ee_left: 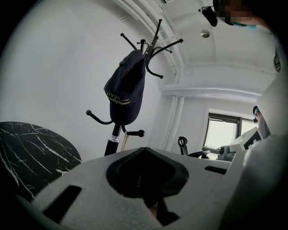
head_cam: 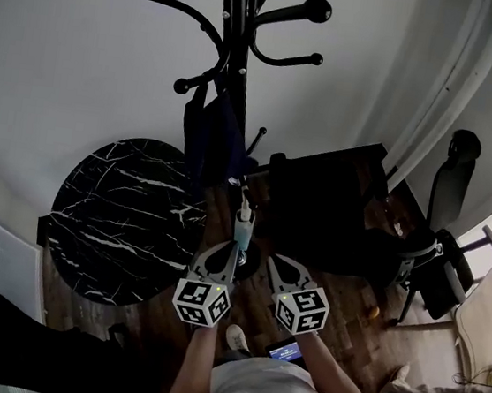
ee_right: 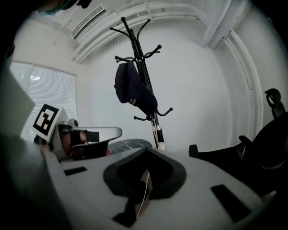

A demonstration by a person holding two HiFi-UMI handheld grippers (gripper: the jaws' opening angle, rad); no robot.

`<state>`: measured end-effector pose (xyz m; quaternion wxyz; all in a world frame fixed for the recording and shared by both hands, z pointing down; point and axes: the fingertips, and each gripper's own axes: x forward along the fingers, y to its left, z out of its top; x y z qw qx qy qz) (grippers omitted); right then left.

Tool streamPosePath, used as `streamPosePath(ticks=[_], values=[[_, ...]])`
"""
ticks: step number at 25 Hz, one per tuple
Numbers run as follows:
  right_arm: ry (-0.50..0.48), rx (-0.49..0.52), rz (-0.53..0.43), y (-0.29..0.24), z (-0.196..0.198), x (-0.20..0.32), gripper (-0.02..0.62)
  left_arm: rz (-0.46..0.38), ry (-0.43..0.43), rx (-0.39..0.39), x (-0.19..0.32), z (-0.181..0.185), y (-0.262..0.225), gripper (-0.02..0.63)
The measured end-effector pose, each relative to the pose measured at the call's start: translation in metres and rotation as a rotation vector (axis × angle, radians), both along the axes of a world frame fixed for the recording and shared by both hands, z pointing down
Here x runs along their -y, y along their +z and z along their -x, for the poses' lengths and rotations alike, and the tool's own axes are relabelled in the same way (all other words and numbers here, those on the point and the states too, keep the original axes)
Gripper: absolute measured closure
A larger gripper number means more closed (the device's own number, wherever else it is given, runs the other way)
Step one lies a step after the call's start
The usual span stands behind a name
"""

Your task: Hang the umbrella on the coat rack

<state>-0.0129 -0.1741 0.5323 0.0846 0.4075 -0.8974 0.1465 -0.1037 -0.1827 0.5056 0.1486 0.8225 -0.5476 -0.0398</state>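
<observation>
Wood floor [head_cam: 349,337] by coat rack [head_cam: 233,47]: left claw [head_cam: 230,256], right claw [head_cam: 275,264] pinched together, empty. Guessing light, stiff umbrella [head_cam: 242,226]; grab the handle.

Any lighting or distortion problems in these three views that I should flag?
Head view: lower half underexposed, coat rack silhouetted against the bright wall. Left gripper view: heavy fisheye, black vignette corners, window blown out. Right gripper view: ceiling mouldings bowed by the lens, cap sharp, near foreground soft.
</observation>
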Motion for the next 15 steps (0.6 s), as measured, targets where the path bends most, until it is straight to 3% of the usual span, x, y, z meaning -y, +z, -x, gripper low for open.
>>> streamPosePath(ticks=[10, 15], values=[[-0.126, 0.076, -0.061, -0.031, -0.017, -0.073, 0.583, -0.021, -0.084, 0.046, -0.073, -0.03, -0.019, 0.586], [-0.157, 0.093, -0.076, -0.037, -0.041, -0.105, 0.584, -0.035, -0.1, 0.022, -0.109, -0.051, -0.026, 0.586]])
